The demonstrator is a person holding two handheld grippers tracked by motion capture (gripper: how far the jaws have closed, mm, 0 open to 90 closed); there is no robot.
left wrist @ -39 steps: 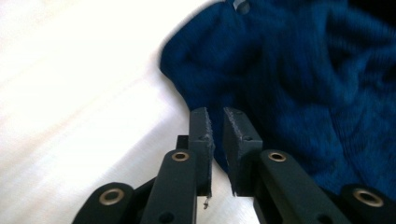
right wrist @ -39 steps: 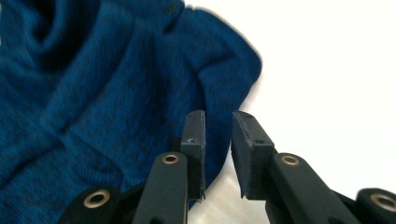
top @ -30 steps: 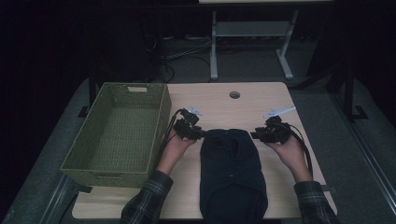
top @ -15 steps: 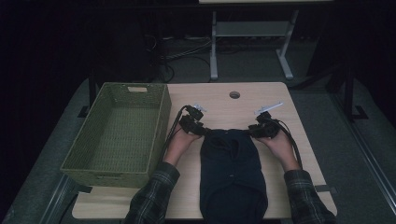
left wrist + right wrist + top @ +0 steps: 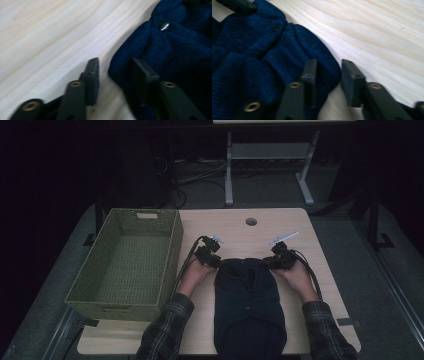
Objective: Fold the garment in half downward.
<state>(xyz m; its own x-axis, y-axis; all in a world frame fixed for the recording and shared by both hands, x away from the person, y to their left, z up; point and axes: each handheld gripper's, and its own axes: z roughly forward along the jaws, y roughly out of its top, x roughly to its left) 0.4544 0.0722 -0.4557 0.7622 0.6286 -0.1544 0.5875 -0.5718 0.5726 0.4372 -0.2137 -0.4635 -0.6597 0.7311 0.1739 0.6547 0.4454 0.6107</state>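
A dark navy knit garment [image 5: 248, 305] lies lengthwise on the wooden table [image 5: 240, 232], its far end towards the middle. My left gripper [image 5: 214, 260] is at its far left corner and my right gripper [image 5: 276, 262] at its far right corner. In the left gripper view the gripper [image 5: 115, 62] has one jaw on bare wood and the other over the garment [image 5: 175, 57]. The hem lies between them, with a gap to the pad. In the right gripper view a fold of the garment [image 5: 262, 62] nearly fills the gripper [image 5: 329, 63]. Both pairs of jaws have just been closing.
A green woven basket [image 5: 172, 250] stands empty along the table's left side, close to the left hand. A cable hole [image 5: 251, 221] sits in the far middle of the table. A metal stand [image 5: 229, 170] is on the floor beyond. Small buttons [image 5: 164, 25] dot the garment.
Both hands have come down and inward onto the garment's far corners. The jaws now straddle its edge on either side.
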